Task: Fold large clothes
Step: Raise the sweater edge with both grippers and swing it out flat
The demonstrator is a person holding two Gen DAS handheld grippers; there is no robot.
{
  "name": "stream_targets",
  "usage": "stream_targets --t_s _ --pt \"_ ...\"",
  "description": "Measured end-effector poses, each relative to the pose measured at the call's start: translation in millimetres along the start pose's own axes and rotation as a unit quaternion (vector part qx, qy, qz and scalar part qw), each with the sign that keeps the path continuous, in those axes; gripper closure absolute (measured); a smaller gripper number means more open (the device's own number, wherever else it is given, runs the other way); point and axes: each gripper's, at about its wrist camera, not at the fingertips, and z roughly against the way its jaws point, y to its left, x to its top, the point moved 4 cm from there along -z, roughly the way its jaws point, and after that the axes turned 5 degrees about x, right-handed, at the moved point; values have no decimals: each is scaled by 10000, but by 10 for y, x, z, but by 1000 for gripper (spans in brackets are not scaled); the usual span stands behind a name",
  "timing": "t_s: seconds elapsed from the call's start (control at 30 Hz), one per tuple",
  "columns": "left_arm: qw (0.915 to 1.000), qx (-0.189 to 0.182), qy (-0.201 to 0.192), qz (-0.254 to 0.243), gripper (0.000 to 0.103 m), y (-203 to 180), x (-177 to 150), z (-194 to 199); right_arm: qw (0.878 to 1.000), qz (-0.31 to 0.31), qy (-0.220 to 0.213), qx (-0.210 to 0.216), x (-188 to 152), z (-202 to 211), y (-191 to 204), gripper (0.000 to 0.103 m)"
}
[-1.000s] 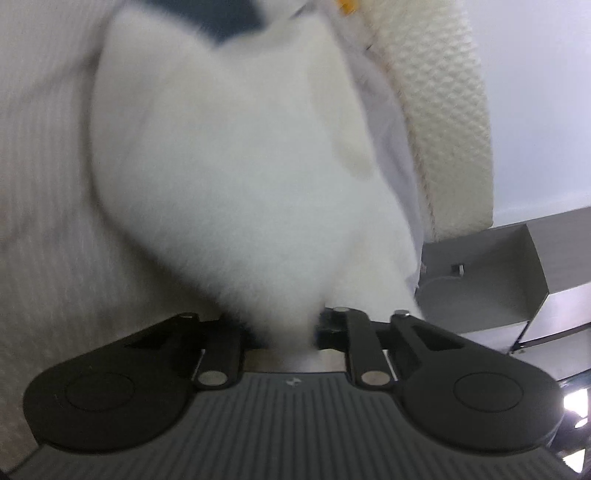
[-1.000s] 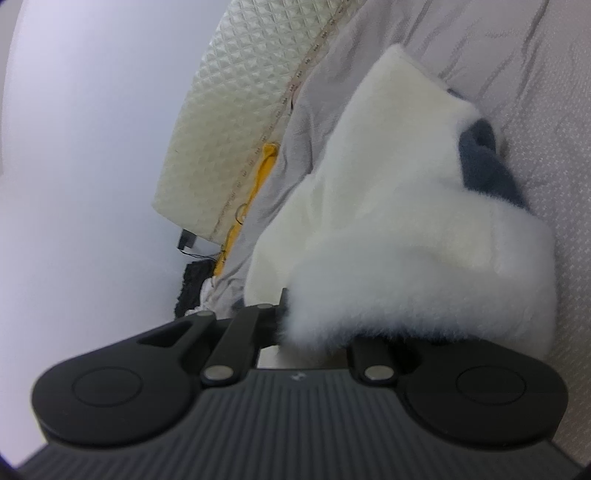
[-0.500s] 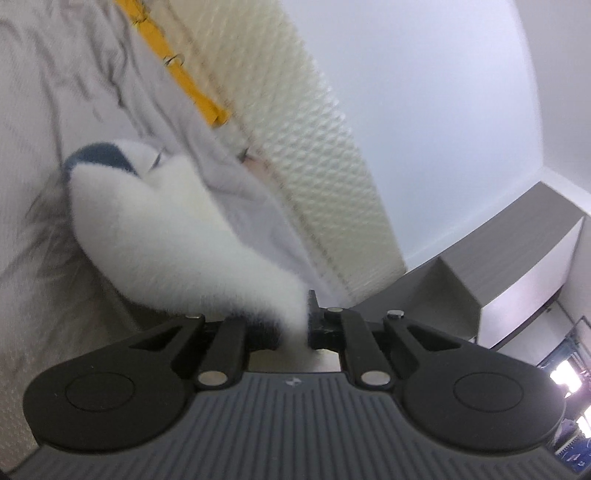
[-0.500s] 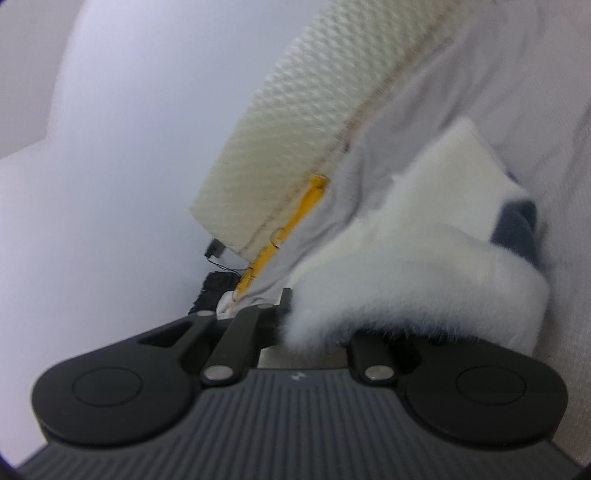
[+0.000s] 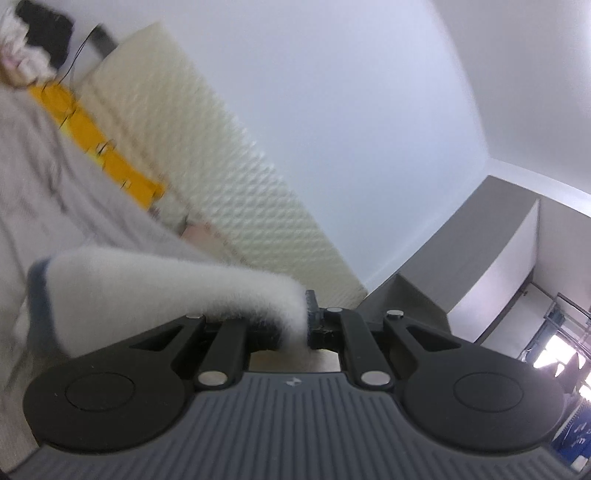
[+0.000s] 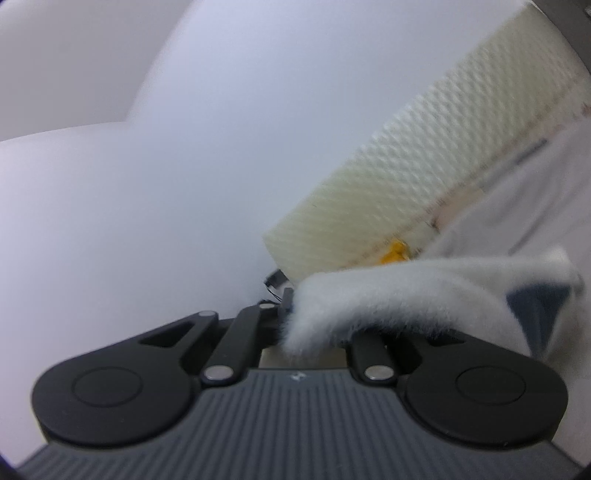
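A fluffy white garment [image 5: 155,284] with a dark blue patch stretches away to the left from my left gripper [image 5: 301,314], which is shut on one edge of it. In the right wrist view the same white garment [image 6: 406,295] runs off to the right, its blue patch [image 6: 535,306] showing near the far end. My right gripper [image 6: 291,321] is shut on that end of the fleece. Both grippers point about level, held high above the grey bedsheet [image 5: 55,192]. The fleece covers the pads themselves.
A cream quilted headboard [image 5: 207,155] runs along the white wall [image 5: 332,92]. A yellow strap [image 5: 96,136] lies between it and the sheet. A grey cabinet [image 5: 480,266] stands at the right, and dark items [image 5: 40,26] sit at the headboard's far end.
Both grippers rose and tilted up with the fleece held. The bed sank lower in both views, wall and cabinet came in, and the garment now hangs stretched between them.
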Motion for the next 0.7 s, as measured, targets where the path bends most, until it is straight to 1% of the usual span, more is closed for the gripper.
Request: stream_targets --t_s 0.1,0.23,0.33,0.5,0.6,0.63,0.7 --pt "9995 -162 -212 -162 92 -332 239 215 9994 301 -43 159 228 44 339 91" --pt "9966 -314 -552 -533 92 -932 631 511 9967 699 -163 387 595 107 795 91" --pt "9916 -442 -842 -877 92 -1462 965 725 9931 976 -299 577 944 165 1171 91" --pt "9800 -660 -1258 -1392 92 -2381 1535 1061 9828 1506 -625 866 1582 278 1879 91" --pt "9737 -692 -1405 -1654 92 -2794 1807 1152 9775 1711 -800 942 1920 305 2215 91" --pt "9722 -666 -1430 -1732 92 -2887 1869 1142 9761 1788 -832 914 2021 282 2295 91" --pt "9707 -547 -1439 -1844 92 -2987 1942 1059 9755 1881 -821 787 2133 200 2334 91"
